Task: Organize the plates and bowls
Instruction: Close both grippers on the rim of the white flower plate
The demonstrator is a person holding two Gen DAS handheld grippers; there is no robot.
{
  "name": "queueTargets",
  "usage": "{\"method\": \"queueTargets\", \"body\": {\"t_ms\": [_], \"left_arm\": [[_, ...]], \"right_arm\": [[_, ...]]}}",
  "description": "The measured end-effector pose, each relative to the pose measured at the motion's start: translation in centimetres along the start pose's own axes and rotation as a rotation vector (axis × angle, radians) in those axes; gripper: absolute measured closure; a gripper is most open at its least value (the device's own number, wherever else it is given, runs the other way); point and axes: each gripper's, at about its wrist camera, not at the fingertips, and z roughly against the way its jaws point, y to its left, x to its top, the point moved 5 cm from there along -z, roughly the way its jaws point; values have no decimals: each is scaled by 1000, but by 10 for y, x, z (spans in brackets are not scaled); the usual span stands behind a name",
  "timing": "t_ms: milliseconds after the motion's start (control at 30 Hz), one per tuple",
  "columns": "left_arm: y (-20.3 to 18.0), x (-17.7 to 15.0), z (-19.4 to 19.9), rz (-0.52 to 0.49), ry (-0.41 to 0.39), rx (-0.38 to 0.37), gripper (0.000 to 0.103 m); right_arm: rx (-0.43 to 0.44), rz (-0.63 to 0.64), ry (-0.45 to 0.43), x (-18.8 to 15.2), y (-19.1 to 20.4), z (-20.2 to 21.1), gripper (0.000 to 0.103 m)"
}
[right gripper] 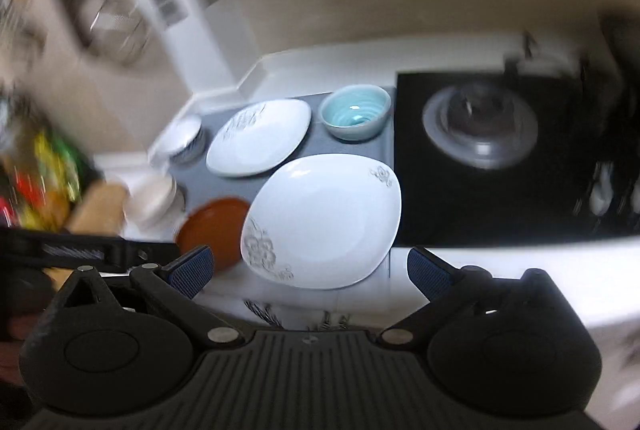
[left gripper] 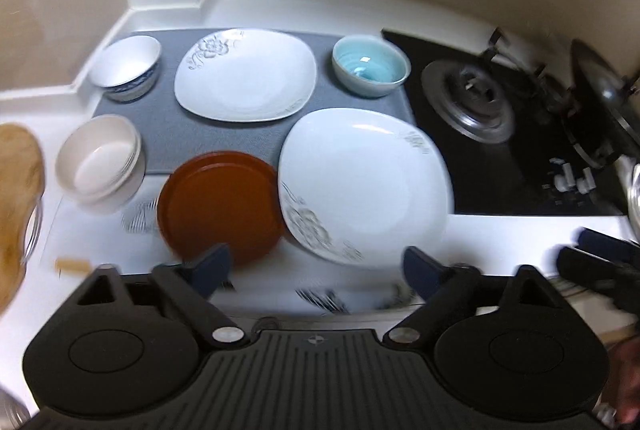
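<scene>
A near white square plate [left gripper: 364, 181] [right gripper: 324, 222] with a grey flower print overlaps a brown round plate [left gripper: 220, 205] [right gripper: 216, 230]. A second white flowered plate [left gripper: 246, 75] [right gripper: 260, 135] lies behind on the grey mat [left gripper: 168, 137]. A teal bowl [left gripper: 370, 69] [right gripper: 355, 117] sits at the mat's back right, a blue-patterned white bowl [left gripper: 126, 71] [right gripper: 180, 137] at back left, stacked cream bowls [left gripper: 102, 161] [right gripper: 154, 199] at front left. My left gripper [left gripper: 318, 268] is open and empty above the counter's front. My right gripper [right gripper: 310, 270] is open and empty before the near plate.
A black gas hob [left gripper: 500, 121] [right gripper: 500, 157] with a burner lies right of the mat. A pot lid [left gripper: 600, 81] stands at far right. A wooden board [left gripper: 16, 189] is at the left edge. Walls close the back and left.
</scene>
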Motion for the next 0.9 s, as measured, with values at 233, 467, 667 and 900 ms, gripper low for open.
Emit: {"method": "queueTargets", "body": {"t_ms": [233, 467, 667, 900], "left_arm": [[50, 72, -110, 31, 126, -119, 39], [53, 107, -184, 5, 268, -266, 79], [49, 105, -216, -21, 387, -310, 80], [46, 77, -205, 17, 451, -341, 79]], "right_arm": [[38, -270, 12, 16, -53, -52, 1], [83, -321, 145, 14, -53, -126, 26], [-57, -144, 186, 7, -49, -164, 48], [-1, -201, 236, -1, -76, -173, 83]]}}
